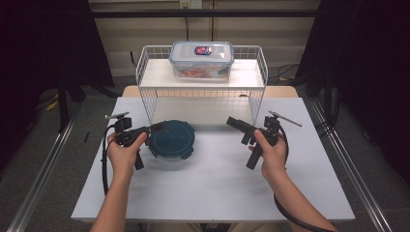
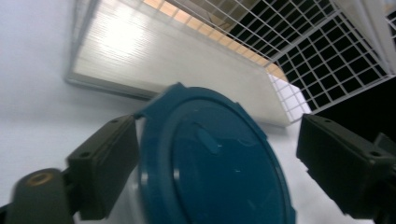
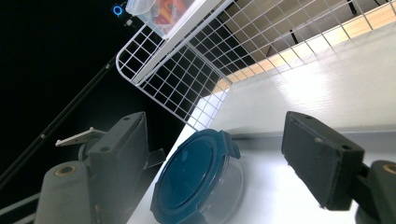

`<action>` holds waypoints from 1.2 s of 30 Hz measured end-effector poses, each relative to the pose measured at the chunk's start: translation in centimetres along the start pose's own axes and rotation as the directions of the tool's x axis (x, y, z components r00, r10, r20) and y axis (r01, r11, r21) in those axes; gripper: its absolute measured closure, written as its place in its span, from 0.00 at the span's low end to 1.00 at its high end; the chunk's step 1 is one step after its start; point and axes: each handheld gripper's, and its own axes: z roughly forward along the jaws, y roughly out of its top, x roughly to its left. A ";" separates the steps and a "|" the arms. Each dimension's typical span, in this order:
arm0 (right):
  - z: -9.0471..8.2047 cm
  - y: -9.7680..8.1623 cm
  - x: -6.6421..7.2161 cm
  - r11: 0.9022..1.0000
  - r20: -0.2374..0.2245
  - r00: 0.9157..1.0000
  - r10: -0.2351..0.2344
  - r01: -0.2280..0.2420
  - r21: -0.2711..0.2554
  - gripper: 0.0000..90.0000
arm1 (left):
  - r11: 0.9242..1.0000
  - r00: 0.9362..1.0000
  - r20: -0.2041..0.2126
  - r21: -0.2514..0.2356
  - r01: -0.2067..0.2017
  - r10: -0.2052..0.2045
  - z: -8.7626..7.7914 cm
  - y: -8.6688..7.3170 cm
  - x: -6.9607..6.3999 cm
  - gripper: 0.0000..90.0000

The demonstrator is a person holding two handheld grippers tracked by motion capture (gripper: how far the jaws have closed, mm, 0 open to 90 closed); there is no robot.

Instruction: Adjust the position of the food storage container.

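A round clear container with a dark blue clip lid [image 1: 171, 139] stands on the white table [image 1: 217, 183], just in front of the wire rack. My left gripper [image 1: 157, 128] is at the lid's left rim. In the left gripper view the blue lid [image 2: 210, 168] lies between the open jaws of the left gripper [image 2: 217, 133]; the left jaw is close beside the lid's edge and the right jaw stands apart from it. My right gripper [image 1: 234, 122] hovers to the right of the container, pointing toward it. The right gripper [image 3: 215, 126] is open and holds nothing, with the round container [image 3: 196, 179] farther off.
A white wire rack [image 1: 145, 72] stands at the back of the table, with a shelf on top and open space beneath. A rectangular clear box with a clip lid [image 1: 201, 59] holding red contents sits on the shelf. Dark curtains flank the table.
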 end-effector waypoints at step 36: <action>-0.9 -1.2 -1.7 0.999 0.057 0.998 -0.010 0.008 0.036 0.25 | 0.987 0.992 -0.007 0.102 0.126 -0.126 0.1 -1.0 3.1 0.65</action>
